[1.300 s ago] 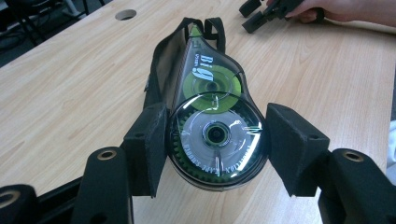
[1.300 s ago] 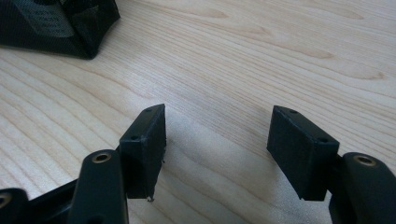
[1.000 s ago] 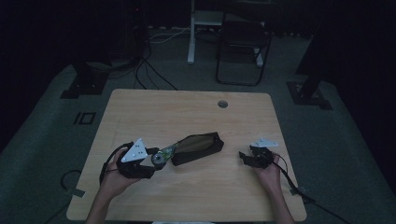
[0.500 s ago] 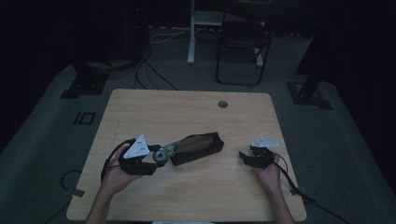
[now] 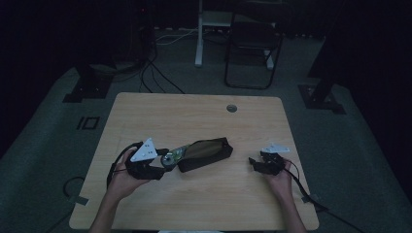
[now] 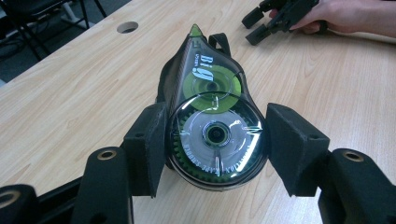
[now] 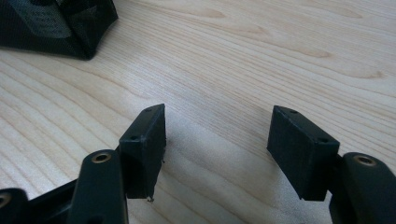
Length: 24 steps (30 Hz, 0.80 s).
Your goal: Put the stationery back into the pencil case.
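Pinching a green correction tape dispenser (image 6: 212, 126) by its round end, the left gripper (image 6: 212, 149) has both jaws against its sides, the tip poking into the open mouth of a black pouch (image 5: 206, 154) mid-table (image 5: 194, 111). The right gripper (image 7: 217, 149) rests nearby, jaws wide apart, holding nothing.
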Each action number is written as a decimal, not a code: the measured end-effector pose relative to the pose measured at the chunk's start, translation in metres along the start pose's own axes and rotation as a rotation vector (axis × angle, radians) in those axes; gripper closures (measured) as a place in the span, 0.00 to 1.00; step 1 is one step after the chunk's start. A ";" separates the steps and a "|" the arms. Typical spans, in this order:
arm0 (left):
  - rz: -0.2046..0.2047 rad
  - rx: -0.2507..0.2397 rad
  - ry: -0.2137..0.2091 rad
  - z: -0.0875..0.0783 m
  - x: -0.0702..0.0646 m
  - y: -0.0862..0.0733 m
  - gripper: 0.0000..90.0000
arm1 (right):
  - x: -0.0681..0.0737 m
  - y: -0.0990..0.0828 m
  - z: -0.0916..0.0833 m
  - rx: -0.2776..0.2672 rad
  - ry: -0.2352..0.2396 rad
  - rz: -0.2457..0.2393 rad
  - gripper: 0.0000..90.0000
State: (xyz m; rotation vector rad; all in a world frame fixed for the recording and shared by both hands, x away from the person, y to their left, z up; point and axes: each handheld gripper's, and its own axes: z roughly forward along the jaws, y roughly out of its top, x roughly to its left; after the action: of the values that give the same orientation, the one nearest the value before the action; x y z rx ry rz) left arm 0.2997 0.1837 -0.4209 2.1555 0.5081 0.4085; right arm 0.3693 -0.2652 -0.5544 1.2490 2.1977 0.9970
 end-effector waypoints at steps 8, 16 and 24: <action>0.003 0.002 -0.004 0.004 0.003 0.004 0.46 | 0.000 0.000 0.000 0.000 0.001 0.001 0.41; 0.003 0.003 -0.005 0.009 0.004 0.007 0.46 | 0.000 0.000 0.000 0.000 0.002 0.001 0.41; 0.009 0.007 -0.006 0.013 0.006 0.010 0.46 | 0.000 0.000 0.000 0.000 0.003 0.002 0.41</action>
State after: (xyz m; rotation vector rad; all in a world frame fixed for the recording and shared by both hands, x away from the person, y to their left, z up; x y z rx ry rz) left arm 0.3128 0.1724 -0.4196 2.1660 0.4973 0.4057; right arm 0.3696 -0.2654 -0.5545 1.2511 2.1993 1.0004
